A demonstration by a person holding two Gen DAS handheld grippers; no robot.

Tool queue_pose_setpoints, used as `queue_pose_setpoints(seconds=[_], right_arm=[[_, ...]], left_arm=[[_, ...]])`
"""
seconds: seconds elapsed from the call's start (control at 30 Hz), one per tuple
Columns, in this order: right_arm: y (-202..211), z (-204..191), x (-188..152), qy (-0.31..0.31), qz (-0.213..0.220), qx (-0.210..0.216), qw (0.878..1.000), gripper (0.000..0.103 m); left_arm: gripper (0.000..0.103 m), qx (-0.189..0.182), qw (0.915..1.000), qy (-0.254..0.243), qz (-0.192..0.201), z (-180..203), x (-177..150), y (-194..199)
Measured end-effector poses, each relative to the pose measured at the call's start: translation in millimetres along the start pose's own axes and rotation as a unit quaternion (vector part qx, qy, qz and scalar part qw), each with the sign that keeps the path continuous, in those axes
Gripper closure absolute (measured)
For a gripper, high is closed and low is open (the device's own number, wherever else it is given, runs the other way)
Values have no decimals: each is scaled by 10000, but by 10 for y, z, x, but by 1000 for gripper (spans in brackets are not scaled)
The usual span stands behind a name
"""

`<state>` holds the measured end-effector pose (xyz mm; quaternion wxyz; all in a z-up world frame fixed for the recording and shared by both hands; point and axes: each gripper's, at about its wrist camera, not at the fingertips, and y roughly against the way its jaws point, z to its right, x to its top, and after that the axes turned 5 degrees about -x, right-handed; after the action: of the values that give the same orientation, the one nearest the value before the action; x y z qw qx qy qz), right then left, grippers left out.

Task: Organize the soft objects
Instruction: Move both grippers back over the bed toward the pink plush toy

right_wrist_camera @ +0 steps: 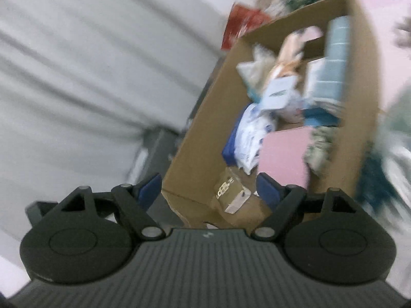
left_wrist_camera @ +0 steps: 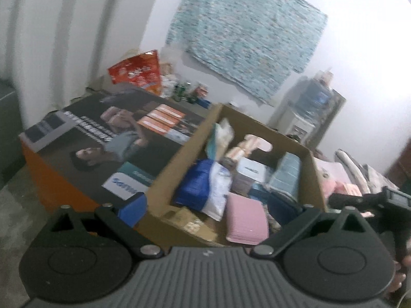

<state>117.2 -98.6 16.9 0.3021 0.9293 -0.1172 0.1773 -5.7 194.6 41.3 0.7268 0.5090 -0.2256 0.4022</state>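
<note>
Cardboard makes up the open box point(left_wrist_camera: 179, 159) that holds the soft things: a blue-and-white plastic pack point(left_wrist_camera: 205, 187), a flat pink pack point(left_wrist_camera: 246, 220), a pale blue quilted bundle point(left_wrist_camera: 285, 174) and a pink-and-cream plush shape point(left_wrist_camera: 246, 146) at the far wall. In the left wrist view the box lies straight ahead and just below the left claw point(left_wrist_camera: 218, 205), whose blue-padded fingers point(left_wrist_camera: 133, 208) stand spread with nothing between them. The right claw point(right_wrist_camera: 208, 187) is likewise released and empty, its pads apart over the near corner of the same box point(right_wrist_camera: 195, 128), and its view is streaked with blur and tilted. Both claws front the box's near end, and its long axis runs away from them; the pink pack point(right_wrist_camera: 282, 154) is the nearest soft thing to either, lying slightly right of the right claw's centre line, so I judge that hand better placed for it. More soft goods, pink and grey, lie heaped beyond the box's right side point(left_wrist_camera: 346, 177). Readable writing is scant: white letters that look like "Sanw" on a blue-and-white label point(left_wrist_camera: 125, 182) of the big printed carton point(left_wrist_camera: 102, 138) to the left; printing on a small brown box point(right_wrist_camera: 231, 192) is too blurred to make out.
</note>
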Motion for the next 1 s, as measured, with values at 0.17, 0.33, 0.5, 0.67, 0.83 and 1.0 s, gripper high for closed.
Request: queue_pose_setpoints(seconds=[0.17,0.33,0.5,0.67,0.83,1.0], right_arm=[[498,285,-213,-520,805,-17,9954,21],[785,477,-396,-753,1290,-121,9887,20],[908,609,-485,-858,1469,-196,9852,20],[981,689,-470,-932,1548,-170,9834,20],[1166,774,-471,-988,1649,-131,9813,19],[1281,889,-468,-1092,1753,-114,9784,19]], left_arm=[[1,-156,9991,-365,-148,208,-48,-127],[1,-326,9966,-614,-453,442,-58,-293],[1,-644,9925,-894,-530,742,-33,-352],[1,-773,9876,-1258,-539,1070,20,-446],[1,-952,9811,-1550,-666,1374,44,-626],[1,-1102,9747,-1732,-879,1641,40,-827]])
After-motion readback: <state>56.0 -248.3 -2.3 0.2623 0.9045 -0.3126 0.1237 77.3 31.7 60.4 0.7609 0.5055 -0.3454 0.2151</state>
